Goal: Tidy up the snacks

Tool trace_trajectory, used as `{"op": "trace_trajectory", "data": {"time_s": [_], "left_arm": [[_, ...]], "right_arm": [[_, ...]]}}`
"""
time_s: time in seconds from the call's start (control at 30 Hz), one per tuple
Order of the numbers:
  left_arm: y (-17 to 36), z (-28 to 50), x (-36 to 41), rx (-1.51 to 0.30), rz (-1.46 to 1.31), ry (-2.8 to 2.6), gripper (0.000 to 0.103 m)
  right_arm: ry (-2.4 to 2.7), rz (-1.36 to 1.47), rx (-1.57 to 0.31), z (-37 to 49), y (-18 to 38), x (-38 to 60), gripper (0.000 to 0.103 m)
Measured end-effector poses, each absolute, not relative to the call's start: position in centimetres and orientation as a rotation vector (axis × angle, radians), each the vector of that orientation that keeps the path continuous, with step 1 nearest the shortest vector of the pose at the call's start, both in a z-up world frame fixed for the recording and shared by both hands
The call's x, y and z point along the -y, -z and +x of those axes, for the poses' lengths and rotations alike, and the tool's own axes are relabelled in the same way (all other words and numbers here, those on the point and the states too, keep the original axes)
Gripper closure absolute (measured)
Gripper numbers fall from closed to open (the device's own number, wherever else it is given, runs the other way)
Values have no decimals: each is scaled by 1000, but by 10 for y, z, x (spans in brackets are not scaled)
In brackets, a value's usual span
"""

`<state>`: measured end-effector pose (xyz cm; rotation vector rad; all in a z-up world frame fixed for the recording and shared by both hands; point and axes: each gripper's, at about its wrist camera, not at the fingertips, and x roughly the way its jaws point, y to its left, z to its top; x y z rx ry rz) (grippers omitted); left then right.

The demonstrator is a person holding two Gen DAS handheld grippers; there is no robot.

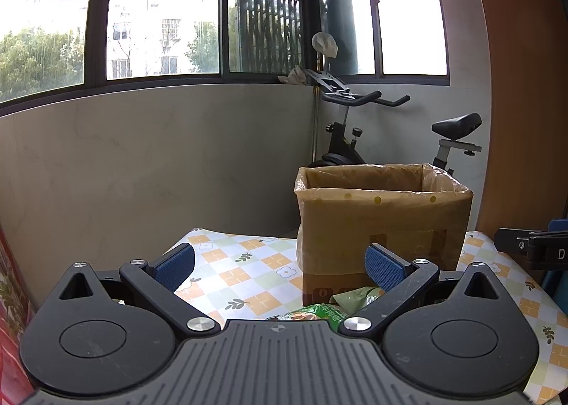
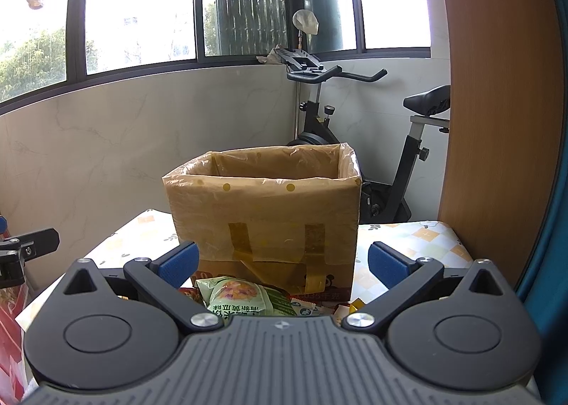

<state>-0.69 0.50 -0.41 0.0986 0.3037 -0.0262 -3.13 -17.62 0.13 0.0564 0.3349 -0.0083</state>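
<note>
Right wrist: fingers (image 2: pixel 177 264) wide apart.

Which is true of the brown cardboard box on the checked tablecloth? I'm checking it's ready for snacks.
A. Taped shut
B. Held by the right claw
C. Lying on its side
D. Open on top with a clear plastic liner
D: the brown cardboard box stands upright with an open top, and a clear plastic liner is folded over its rim.
</note>
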Motion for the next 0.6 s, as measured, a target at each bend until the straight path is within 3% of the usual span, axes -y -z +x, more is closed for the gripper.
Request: {"op": "trace_trajectory", "data": {"time_s": [0.6], "left_arm": [[9,-2,-1,-305,107,18,0]], "right_arm": [[-4,62,-345,-25,6,177,0]]}}
